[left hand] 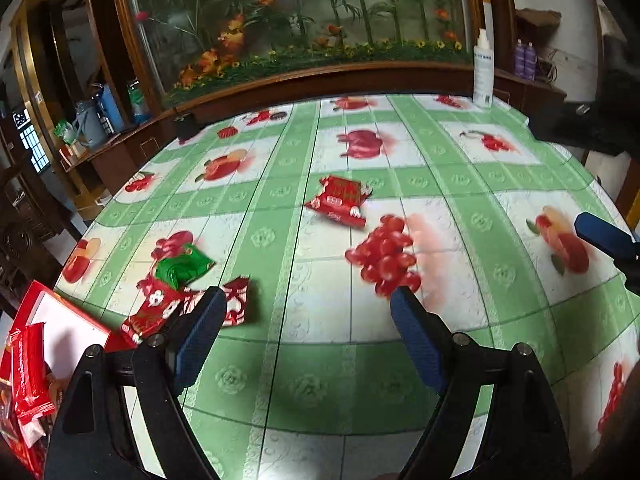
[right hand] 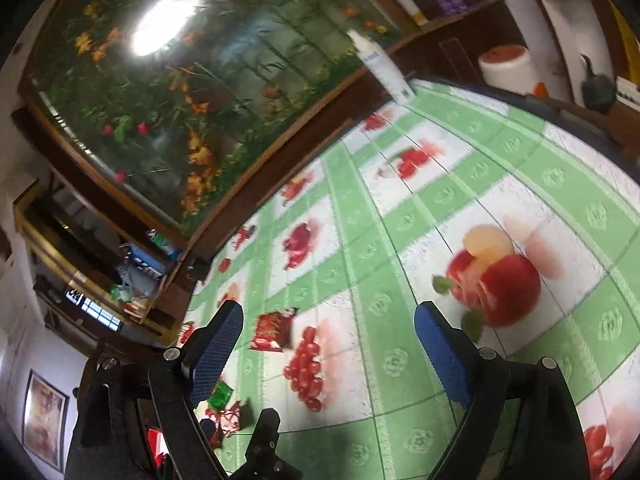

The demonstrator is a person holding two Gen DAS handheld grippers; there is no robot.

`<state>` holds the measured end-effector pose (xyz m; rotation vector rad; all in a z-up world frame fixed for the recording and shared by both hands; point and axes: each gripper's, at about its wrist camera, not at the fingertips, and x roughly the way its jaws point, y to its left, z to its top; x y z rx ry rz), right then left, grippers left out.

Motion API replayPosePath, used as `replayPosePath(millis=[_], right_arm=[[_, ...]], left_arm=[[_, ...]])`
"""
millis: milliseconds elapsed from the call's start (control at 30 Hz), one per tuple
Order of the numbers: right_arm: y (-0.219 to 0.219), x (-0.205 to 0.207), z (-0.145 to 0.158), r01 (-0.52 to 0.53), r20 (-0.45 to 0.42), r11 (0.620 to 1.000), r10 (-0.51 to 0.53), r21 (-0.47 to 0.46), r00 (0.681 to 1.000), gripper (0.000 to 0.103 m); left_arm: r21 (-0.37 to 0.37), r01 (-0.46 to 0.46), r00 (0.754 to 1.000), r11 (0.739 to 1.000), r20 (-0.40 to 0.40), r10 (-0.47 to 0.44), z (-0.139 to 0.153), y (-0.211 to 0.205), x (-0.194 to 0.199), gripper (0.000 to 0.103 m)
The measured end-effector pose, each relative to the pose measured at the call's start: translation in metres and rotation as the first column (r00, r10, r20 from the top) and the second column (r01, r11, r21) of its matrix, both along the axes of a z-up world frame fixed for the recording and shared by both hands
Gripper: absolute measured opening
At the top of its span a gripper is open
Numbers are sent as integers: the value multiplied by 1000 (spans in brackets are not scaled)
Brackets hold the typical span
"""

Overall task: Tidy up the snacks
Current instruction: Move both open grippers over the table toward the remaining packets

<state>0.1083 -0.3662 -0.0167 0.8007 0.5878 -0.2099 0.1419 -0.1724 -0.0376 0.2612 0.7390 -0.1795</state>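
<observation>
Two tools are up over the table point(left hand: 320, 360) here, and both stand wide with nothing between the pads. The left tool point(left hand: 308, 304) hangs above the green-and-white fruit-print cloth, its blue pads well apart and only bare cloth in the gap. Just past its left finger point(left hand: 200, 332) lies a little heap of snacks: a green packet point(left hand: 182, 266) on top of a red packet with a cartoon face point(left hand: 154, 310), and a red-and-white packet point(left hand: 238, 300) touching that finger's far side from this angle. Further out, near the middle of the table, a lone red snack packet point(left hand: 340, 200) lies flat, well apart from the heap. At the lower left edge a red box point(left hand: 48, 312) shows its white inside, with a red wrapped bar point(left hand: 30, 372) standing in it. The right tool point(right hand: 328, 316) is open just as broad, empty, over a printed apple; one of its blue pads also peeks in at the right edge of the left view point(left hand: 604, 236). From the right wrist the lone red packet point(right hand: 272, 330) sits just beside the left pad, and the green packet point(right hand: 220, 396) lies lower down by the left tool's black finger point(right hand: 264, 436). A white spray bottle point(left hand: 482, 68) stands at the table's far edge against the wooden-framed flower display point(left hand: 300, 12).
</observation>
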Motion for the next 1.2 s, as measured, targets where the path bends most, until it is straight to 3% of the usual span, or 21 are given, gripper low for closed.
replayPosePath(millis=[200, 433, 767, 1200], right_arm=[[14, 3, -13, 16, -39, 997, -19, -71, 999, 90], [19, -4, -7, 40, 4, 991, -40, -130, 999, 90], [29, 4, -11, -18, -38, 992, 13, -125, 999, 90], [32, 5, -11, -48, -44, 995, 44, -83, 998, 90]], left_arm=[[-31, -28, 995, 999, 97, 31, 13, 12, -6, 85], [-82, -67, 972, 994, 217, 84, 26, 32, -8, 85], [-158, -91, 978, 983, 170, 118, 22, 48, 4, 85], [-170, -90, 983, 981, 145, 115, 21, 50, 4, 85]])
